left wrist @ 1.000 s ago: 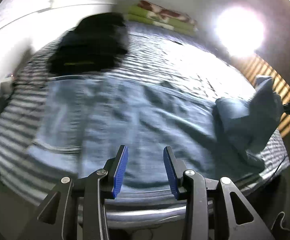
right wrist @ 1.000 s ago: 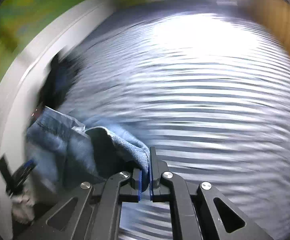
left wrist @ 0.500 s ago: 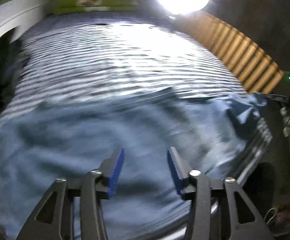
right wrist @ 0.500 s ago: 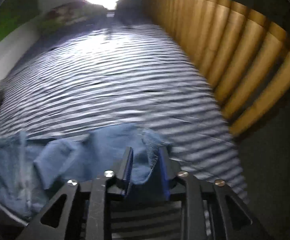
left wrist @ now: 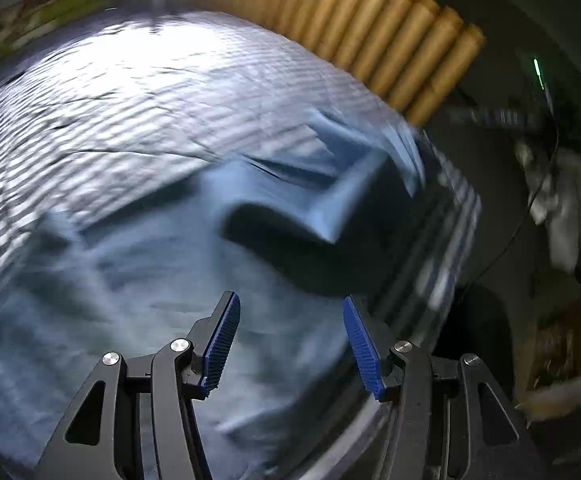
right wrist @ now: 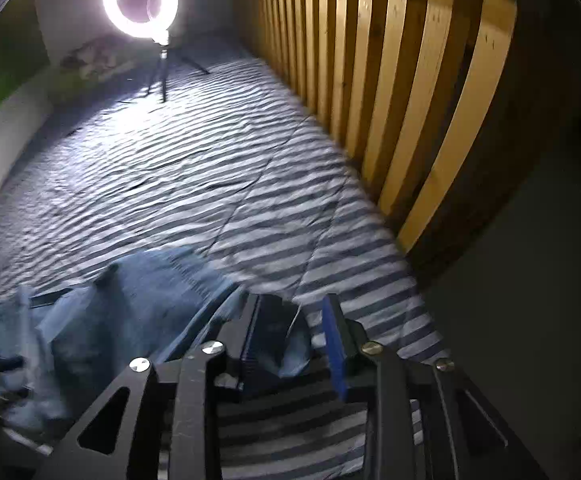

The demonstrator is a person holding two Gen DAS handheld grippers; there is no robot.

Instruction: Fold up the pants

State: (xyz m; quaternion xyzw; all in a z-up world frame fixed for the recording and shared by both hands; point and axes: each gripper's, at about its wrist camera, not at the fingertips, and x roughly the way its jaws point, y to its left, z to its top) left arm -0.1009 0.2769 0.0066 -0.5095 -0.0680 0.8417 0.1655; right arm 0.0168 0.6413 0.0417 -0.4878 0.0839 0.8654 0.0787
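ring light [right wrist: 140,0] far end | slatted rail [right wrist: 390,92] beside striped sheet [right wrist: 194,168]

The left gripper [left wrist: 290,320], black-armed with ribbed blue pads [left wrist: 222,344], hangs with its jaws apart and nothing between them above a pair of light blue denim pants [left wrist: 138,280] spread on a blue-and-white striped bedsheet [left wrist: 130,92]. A folded-over part of the denim [left wrist: 342,184] lies near the bed's right edge. Beyond it stands a row of yellow wooden slats [left wrist: 374,28]. The picture is blurred.
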